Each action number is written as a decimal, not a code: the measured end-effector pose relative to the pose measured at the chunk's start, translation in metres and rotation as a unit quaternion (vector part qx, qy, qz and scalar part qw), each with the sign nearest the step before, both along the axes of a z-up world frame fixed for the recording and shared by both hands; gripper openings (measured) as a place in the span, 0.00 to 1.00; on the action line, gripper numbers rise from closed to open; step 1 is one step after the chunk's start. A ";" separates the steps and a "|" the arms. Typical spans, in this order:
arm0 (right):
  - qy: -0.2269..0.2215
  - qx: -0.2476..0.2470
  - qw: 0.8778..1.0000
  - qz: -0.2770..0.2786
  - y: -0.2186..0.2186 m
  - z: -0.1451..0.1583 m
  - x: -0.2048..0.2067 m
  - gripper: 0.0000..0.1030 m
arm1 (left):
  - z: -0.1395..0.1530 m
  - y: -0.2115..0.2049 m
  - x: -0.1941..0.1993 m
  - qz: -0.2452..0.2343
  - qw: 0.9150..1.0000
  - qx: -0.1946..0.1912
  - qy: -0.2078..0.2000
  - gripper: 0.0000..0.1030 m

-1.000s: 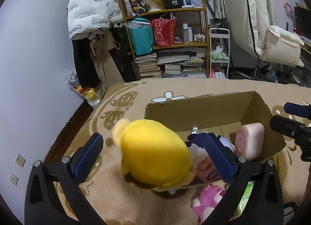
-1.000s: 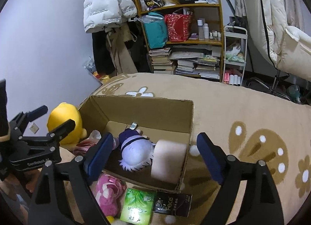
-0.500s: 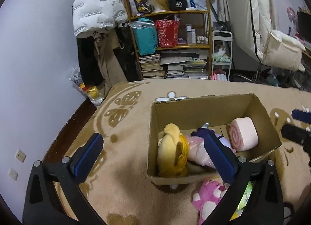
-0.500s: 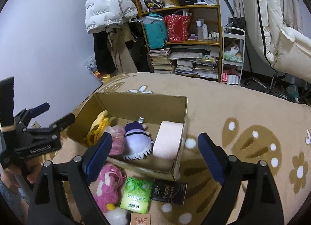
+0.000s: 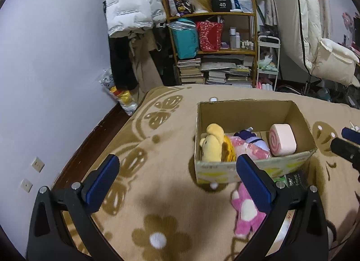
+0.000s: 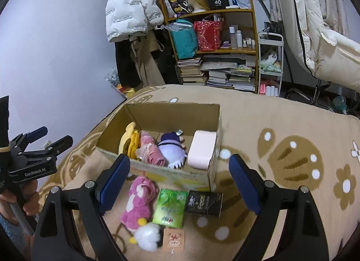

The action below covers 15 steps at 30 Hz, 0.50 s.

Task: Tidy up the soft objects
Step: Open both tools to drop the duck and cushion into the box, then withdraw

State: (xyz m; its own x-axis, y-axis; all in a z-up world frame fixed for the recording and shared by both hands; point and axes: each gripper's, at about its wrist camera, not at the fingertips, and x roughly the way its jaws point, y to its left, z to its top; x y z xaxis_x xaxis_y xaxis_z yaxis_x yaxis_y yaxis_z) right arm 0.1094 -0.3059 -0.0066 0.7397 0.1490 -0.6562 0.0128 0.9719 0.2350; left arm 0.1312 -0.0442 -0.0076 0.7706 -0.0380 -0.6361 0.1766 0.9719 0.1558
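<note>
An open cardboard box [image 5: 252, 171] [image 6: 157, 112] sits on the tan rug. Inside lie a yellow plush [image 5: 212, 142] [image 6: 131, 139], a pink soft item [image 6: 149, 151], a purple-and-white plush [image 6: 172, 150] and a pink roll cushion [image 5: 282, 139] [image 6: 201, 149]. A pink plush [image 5: 246, 212] [image 6: 138, 202] lies on the rug in front of the box, with a white fluffy toy [image 6: 147, 235] beside it. My left gripper [image 5: 177, 181] is open and empty, back from the box. My right gripper [image 6: 178, 181] is open and empty above the box's near wall.
A green packet [image 6: 171, 207], a black packet [image 6: 204, 200] and a small card [image 6: 173, 239] lie on the rug before the box. A cluttered shelf [image 5: 211, 47], hanging coats and a white cart [image 5: 268, 62] stand at the back. A wall [image 5: 45, 69] runs along the left.
The yellow plush has left my left gripper and now lies in the box's left end. Both grippers have pulled back and up from the box.
</note>
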 end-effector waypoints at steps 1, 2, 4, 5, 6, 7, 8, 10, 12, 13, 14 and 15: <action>0.001 0.002 1.000 0.001 0.001 0.000 -0.005 0.91 | 0.001 0.002 -0.006 0.005 1.000 -0.001 0.004 1.00; 0.002 0.003 1.000 0.002 0.003 0.000 -0.008 0.91 | 0.003 0.002 -0.009 0.006 1.000 -0.003 0.005 1.00; 0.003 0.002 1.000 0.005 0.005 -0.002 -0.015 0.91 | 0.005 0.004 -0.019 0.010 1.000 -0.007 0.008 1.00; 0.004 0.001 1.000 0.006 0.007 -0.002 -0.020 0.91 | 0.007 0.004 -0.023 0.012 1.000 -0.009 0.008 1.00; 0.004 0.000 1.000 0.007 0.009 -0.003 -0.023 0.91 | 0.008 0.004 -0.027 0.014 1.000 -0.009 0.008 1.00; 0.005 0.000 1.000 0.008 0.011 -0.004 -0.028 0.91 | 0.009 0.005 -0.031 0.016 1.000 -0.010 0.007 1.00; 0.006 0.000 1.000 0.009 0.013 -0.006 -0.033 0.91 | 0.010 0.005 -0.035 0.018 1.000 -0.010 0.007 1.00; 0.008 0.001 1.000 0.013 0.015 -0.007 -0.039 0.91 | 0.010 0.006 -0.044 0.023 1.000 -0.007 0.008 1.00; 0.009 0.000 1.000 0.016 0.018 -0.009 -0.045 0.91 | 0.009 0.005 -0.053 0.027 1.000 -0.004 0.010 1.00; 0.010 0.000 1.000 0.018 0.020 -0.010 -0.048 0.91 | 0.009 0.005 -0.058 0.030 0.999 -0.006 0.012 1.00; 0.011 0.002 1.000 0.019 0.021 -0.011 -0.051 0.91 | 0.009 0.005 -0.061 0.032 0.999 -0.011 0.014 1.00; 0.012 0.004 1.000 0.020 0.022 -0.013 -0.052 0.91 | 0.010 0.004 -0.064 0.031 0.999 -0.017 0.015 1.00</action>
